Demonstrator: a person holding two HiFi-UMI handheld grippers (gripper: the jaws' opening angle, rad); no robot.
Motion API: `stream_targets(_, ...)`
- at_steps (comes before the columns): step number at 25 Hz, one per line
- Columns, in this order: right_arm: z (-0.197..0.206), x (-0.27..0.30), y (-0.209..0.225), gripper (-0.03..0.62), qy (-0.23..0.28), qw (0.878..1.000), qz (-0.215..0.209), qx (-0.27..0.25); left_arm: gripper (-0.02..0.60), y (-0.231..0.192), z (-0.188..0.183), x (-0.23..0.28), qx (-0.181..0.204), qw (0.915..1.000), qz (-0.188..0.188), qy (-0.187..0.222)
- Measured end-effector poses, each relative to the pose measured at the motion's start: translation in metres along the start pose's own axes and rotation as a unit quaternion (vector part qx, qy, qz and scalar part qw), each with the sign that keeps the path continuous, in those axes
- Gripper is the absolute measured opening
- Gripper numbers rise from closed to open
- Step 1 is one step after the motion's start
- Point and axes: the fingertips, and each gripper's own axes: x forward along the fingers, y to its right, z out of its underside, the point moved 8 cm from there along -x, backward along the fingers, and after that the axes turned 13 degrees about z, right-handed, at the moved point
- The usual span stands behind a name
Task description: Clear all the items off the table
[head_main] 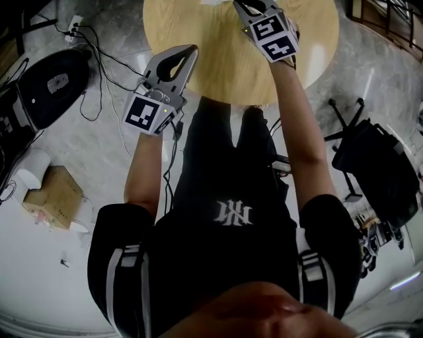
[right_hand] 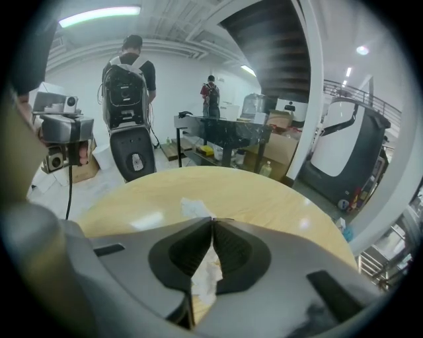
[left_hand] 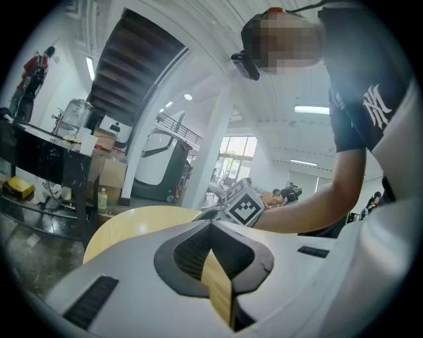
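From the head view, the left gripper (head_main: 189,53) hung at the near edge of the round surface (head_main: 218,59), while the right gripper (head_main: 254,6) reached far across it.

In the left gripper view, the jaws were together, with nothing between them.

In the right gripper view, the jaws were clamped on a crumpled tissue (right_hand: 195,208) that poked just past their tips. So thin a pinch could probably tear or slip when lifted.

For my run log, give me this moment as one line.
right tool: shut on white tissue | left tool: shut, empty | table: round, wooden
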Motion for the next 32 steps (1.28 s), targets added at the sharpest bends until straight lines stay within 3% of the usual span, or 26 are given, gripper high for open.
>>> stream_targets(9,0.000,-0.051,0.011,0.012,0.031,0.999,0.020,0.007,0.012,0.025,-0.005,0.019,0.005,0.9999,0.016,-0.001)
stream_targets(19,0.031,-0.149,0.058,0.012,0.072,0.994,0.070,0.037,0.012,0.101,-0.023,0.082,0.035,0.9975,0.060,-0.014)
stream_targets(25,0.086,-0.237,0.102,0.012,0.093,0.989,0.107,0.050,0.012,0.177,-0.017,0.143,0.061,0.9939,0.089,-0.024)
stream_targets(32,0.189,-0.323,0.147,0.012,0.085,0.986,0.135,0.053,0.012,0.252,0.005,0.219,0.074,0.9926,0.093,-0.024)
